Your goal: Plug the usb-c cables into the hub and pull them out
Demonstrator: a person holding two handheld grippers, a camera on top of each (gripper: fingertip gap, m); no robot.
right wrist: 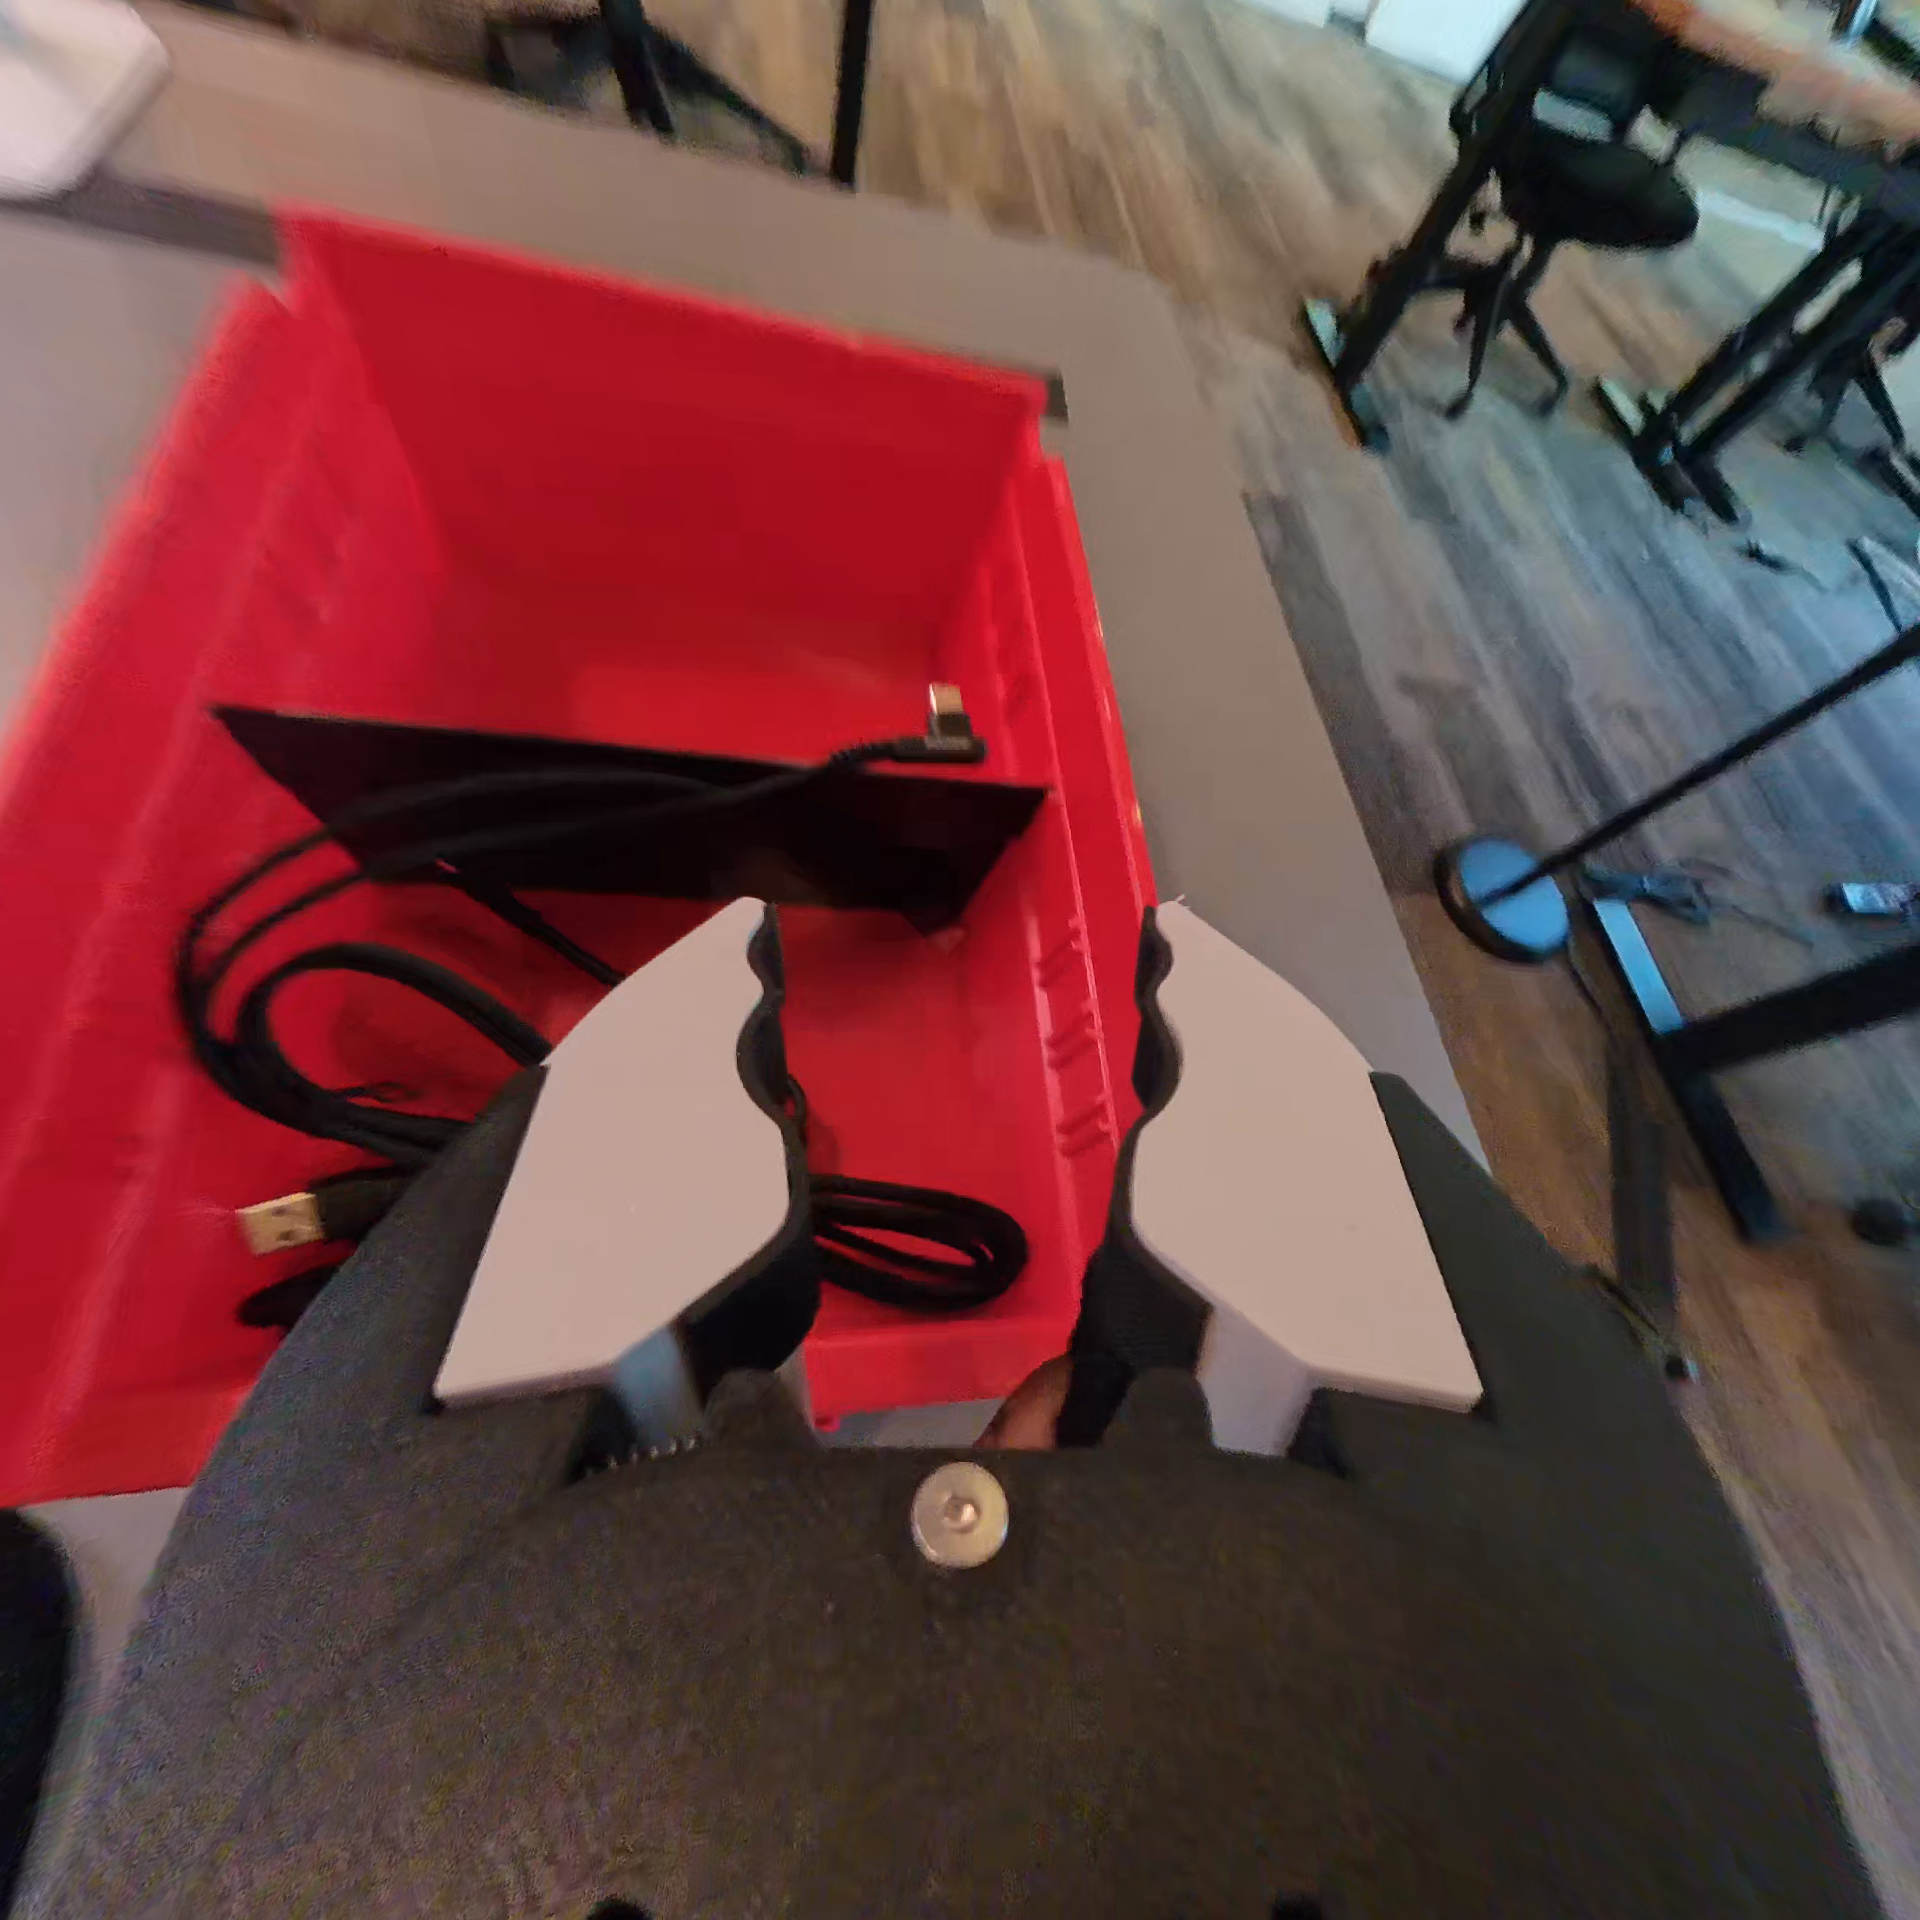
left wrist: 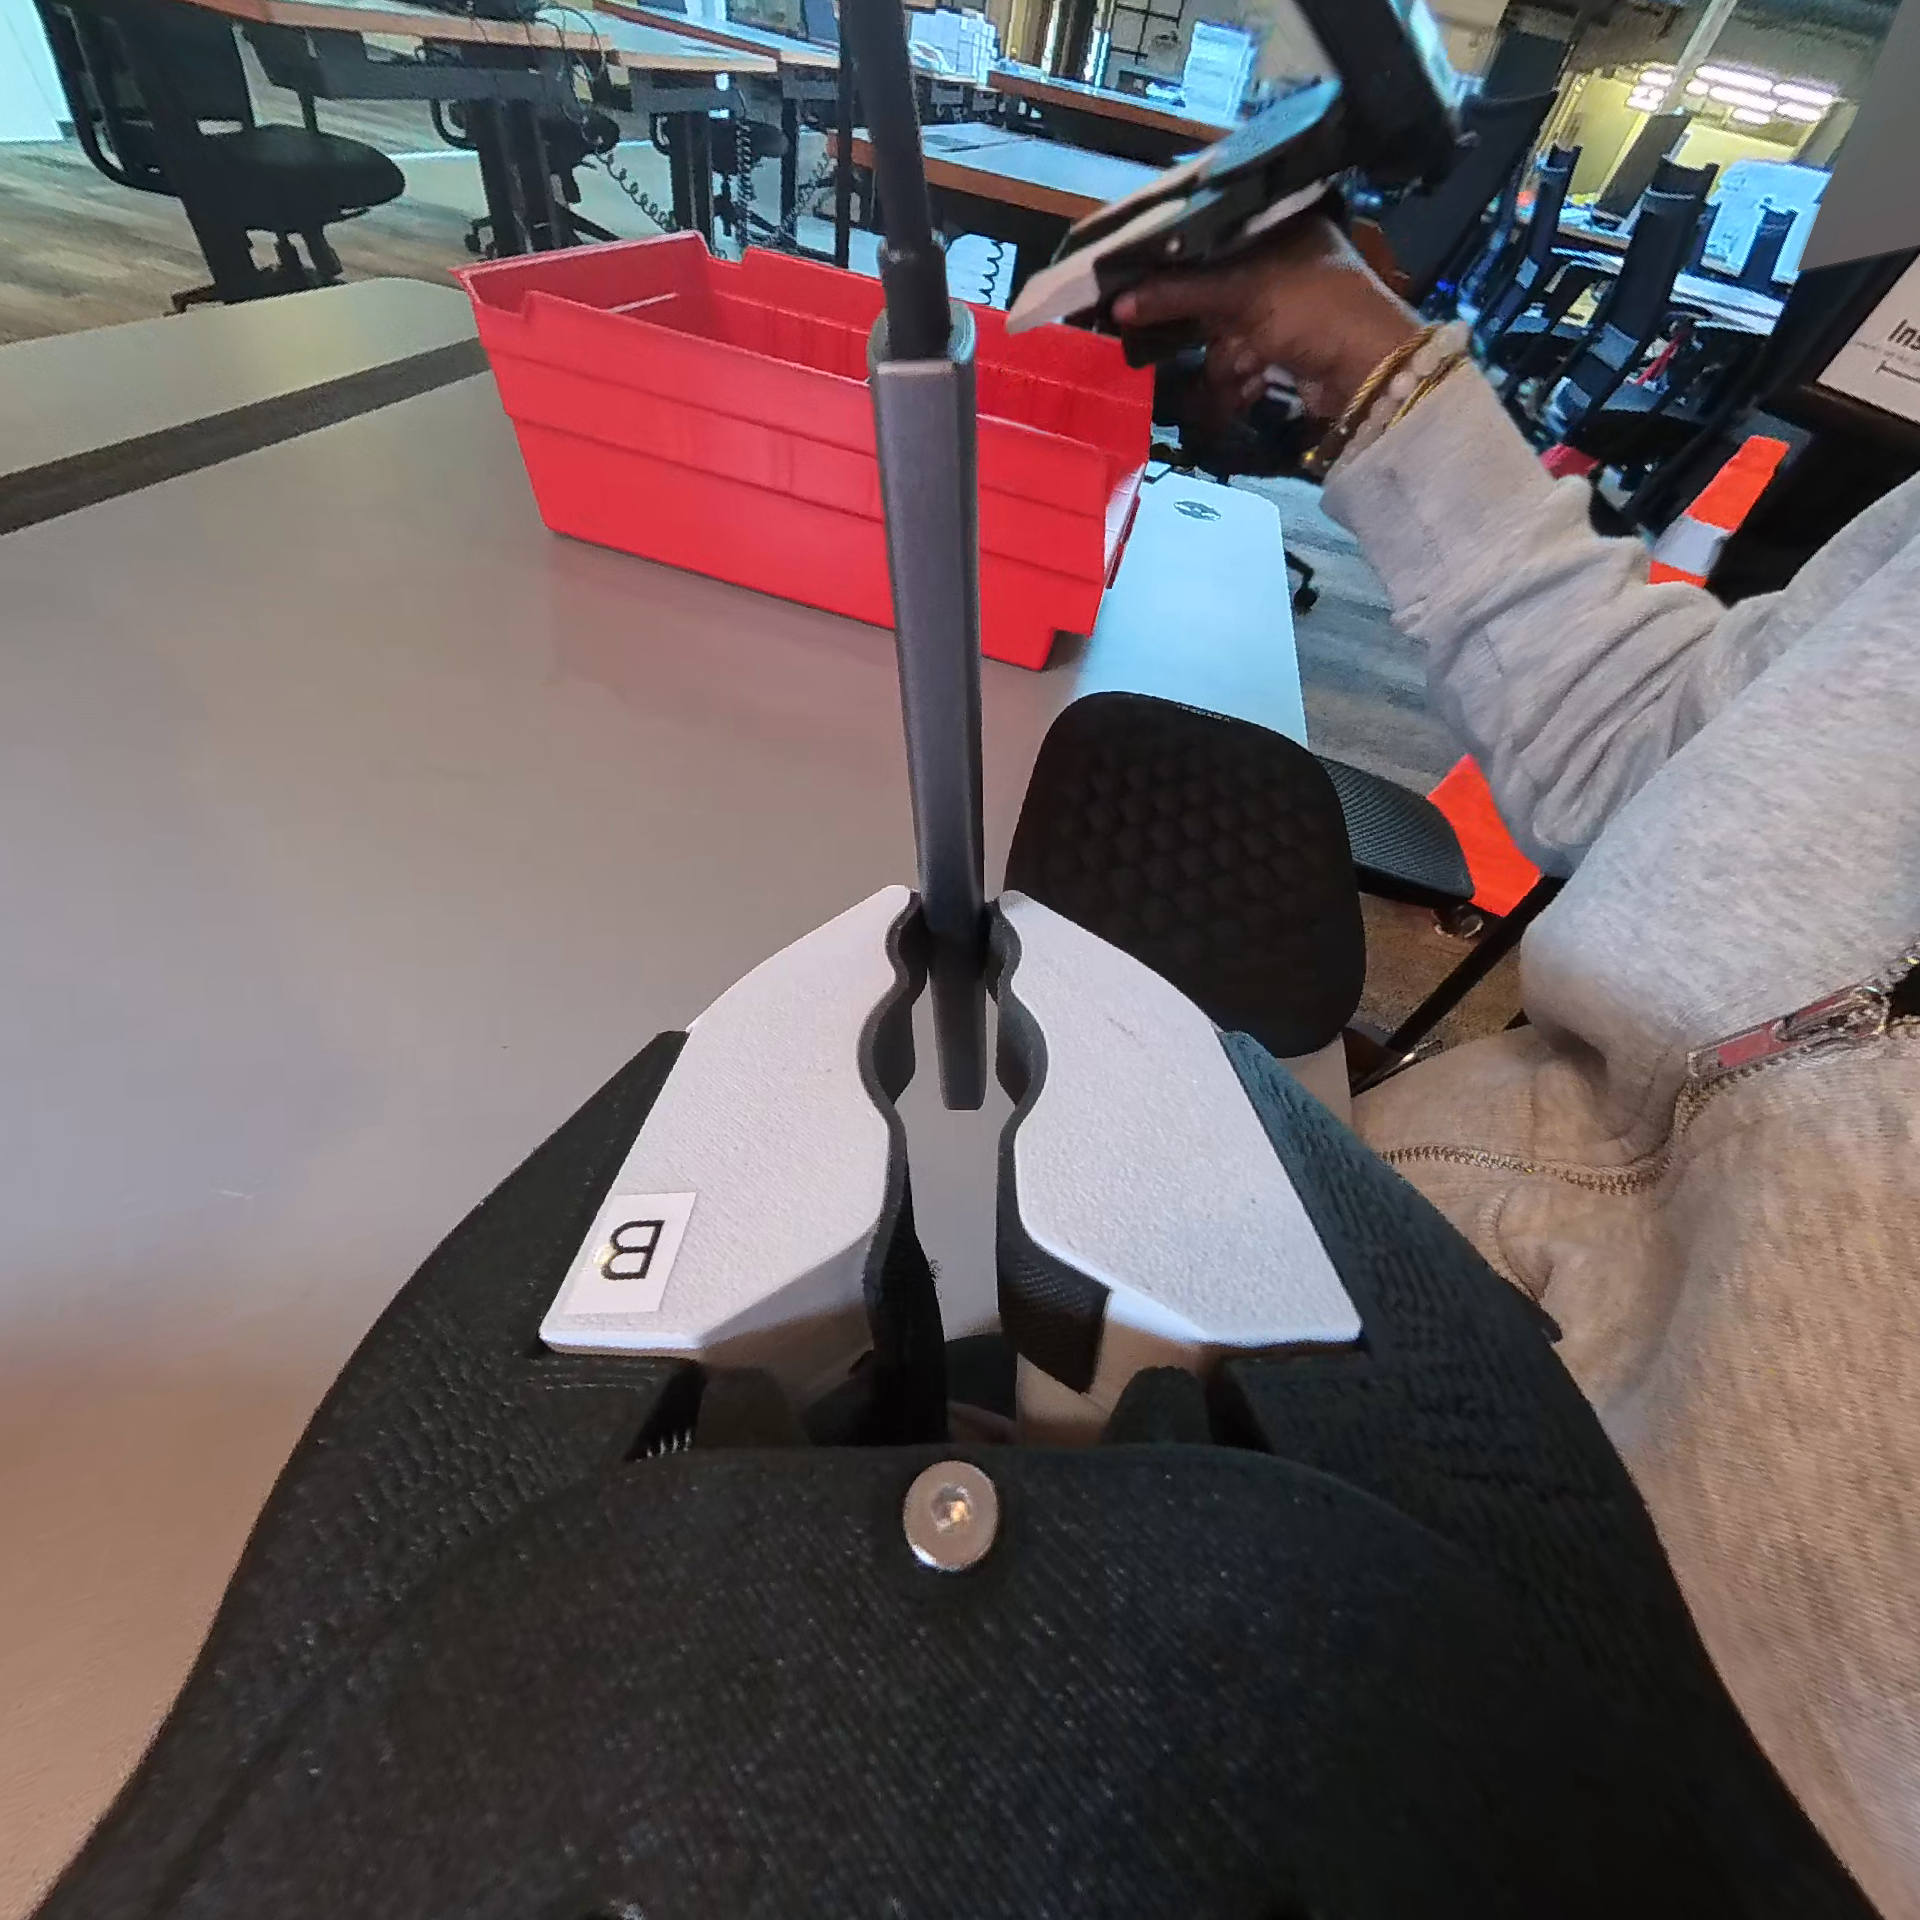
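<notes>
Left claw (left wrist: 951,935) clamps the hub (left wrist: 930,644); right claw (right wrist: 961,935) gapes empty above the cables (right wrist: 343,1049), seemingly none plugged, connector (right wrist: 951,722) at twelve o'clock.

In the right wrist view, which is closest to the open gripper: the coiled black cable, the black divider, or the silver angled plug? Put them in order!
From the right gripper:
1. Coiled black cable, low between the fingers.
2. Black divider, across the red bin.
3. Silver angled plug, past the divider, right side.
</notes>
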